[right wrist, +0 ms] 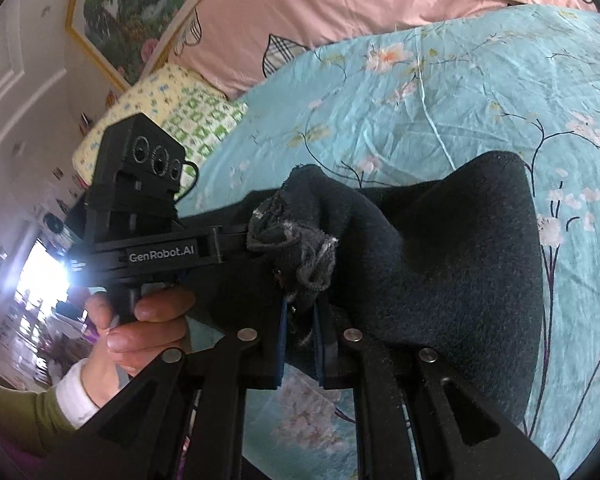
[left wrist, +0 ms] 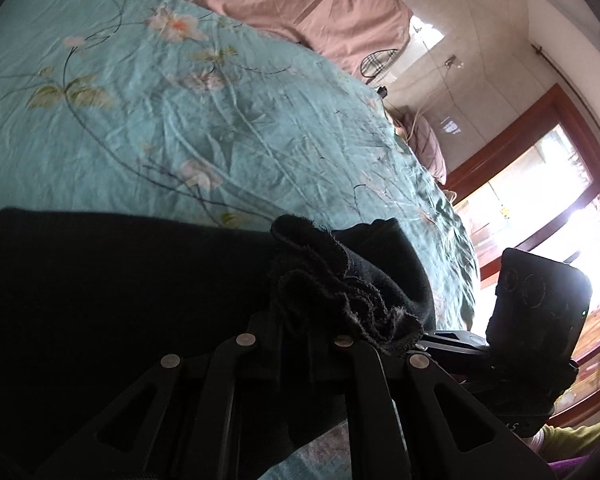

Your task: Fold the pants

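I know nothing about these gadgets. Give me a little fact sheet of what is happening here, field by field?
Setting: a bed with a turquoise floral sheet and pink bedding
Garment: dark pants, partly lying on the sheet
Left gripper: fingers shut on a bunched pants edge
Right gripper: fingers shut on a bunched pants edge
Person: one hand grips the left tool's handle

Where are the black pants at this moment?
The black pants are pinched in both tools, the left tool and the right tool, above the teal floral bedsheet.
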The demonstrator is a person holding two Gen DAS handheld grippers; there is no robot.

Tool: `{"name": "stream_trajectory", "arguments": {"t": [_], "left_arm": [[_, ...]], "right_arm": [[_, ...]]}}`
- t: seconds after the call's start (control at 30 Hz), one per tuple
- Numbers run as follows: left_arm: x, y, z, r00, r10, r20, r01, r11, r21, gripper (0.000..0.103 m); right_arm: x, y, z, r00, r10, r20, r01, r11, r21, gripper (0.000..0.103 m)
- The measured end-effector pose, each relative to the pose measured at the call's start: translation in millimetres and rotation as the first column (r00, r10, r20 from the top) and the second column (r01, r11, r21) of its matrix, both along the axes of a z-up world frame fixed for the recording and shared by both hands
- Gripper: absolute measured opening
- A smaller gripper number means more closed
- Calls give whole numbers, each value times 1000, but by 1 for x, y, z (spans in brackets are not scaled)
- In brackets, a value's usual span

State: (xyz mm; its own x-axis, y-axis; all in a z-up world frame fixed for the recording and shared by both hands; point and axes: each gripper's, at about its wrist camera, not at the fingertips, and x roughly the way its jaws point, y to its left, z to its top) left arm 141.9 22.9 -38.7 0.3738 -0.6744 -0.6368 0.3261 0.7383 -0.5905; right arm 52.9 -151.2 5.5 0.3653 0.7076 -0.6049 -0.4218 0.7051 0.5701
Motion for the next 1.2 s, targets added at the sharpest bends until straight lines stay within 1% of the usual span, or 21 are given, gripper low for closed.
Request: {"name": "stream_trajectory", "arguments": {"t": [0.13,0.2,0.23,0.27,0.33,0.43,0.5,0.57,0.63,0.73,0.87,0.9,1.07,1.13,1.2], "left_arm": [[-6,5,-1,1000,30,-11,-30,1000,8,7],[-12,8,2,999,46,-6,-46,999,20,7],[-14,9,3,998,55,-4,-55,998,25,7],[-16,11,4,998,66,-1,-66,997,28,7],[-20,16,4,996,90,-4,-90,996,29,8],[-26,27,6,991,131,-7,-130,991,26,8],[-32,36,8,986,165,-6,-164,986,34,12],[-37,43,10,981,193,2,-193,980,42,12],[-44,52,13,975,224,9,-224,973,50,18],[-55,67,17,962,271,14,-272,961,52,20],[-73,83,21,943,333,11,-333,941,56,20],[-77,87,21,936,351,7,-351,935,56,22],[-99,112,18,898,439,-25,-438,898,41,23],[-109,123,18,872,488,-27,-486,872,57,23],[-119,134,19,848,529,-30,-527,848,57,23]], "right_arm": [[0,2,-1,1000,7,-9,-8,1000,-17,14],[0,2,-1,1000,11,-12,-11,1000,-16,17],[0,3,0,1000,13,-12,-13,1000,-12,21],[-1,4,1,1000,20,-12,-20,1000,-1,29],[-4,8,4,999,35,-3,-35,999,6,38],[-8,15,8,999,46,16,-46,999,-16,39],[-9,16,9,998,58,10,-58,998,-1,39],[-11,17,11,998,67,8,-67,998,12,39],[-13,18,13,997,75,13,-75,997,18,39],[-15,21,18,996,86,23,-87,996,28,39],[-15,27,25,995,96,41,-98,994,44,39],[-15,28,27,994,98,44,-100,994,49,39],[-10,40,32,991,125,54,-128,990,54,39],[-7,47,35,989,139,58,-142,988,58,39],[-5,56,37,986,154,65,-158,986,55,39]]}}
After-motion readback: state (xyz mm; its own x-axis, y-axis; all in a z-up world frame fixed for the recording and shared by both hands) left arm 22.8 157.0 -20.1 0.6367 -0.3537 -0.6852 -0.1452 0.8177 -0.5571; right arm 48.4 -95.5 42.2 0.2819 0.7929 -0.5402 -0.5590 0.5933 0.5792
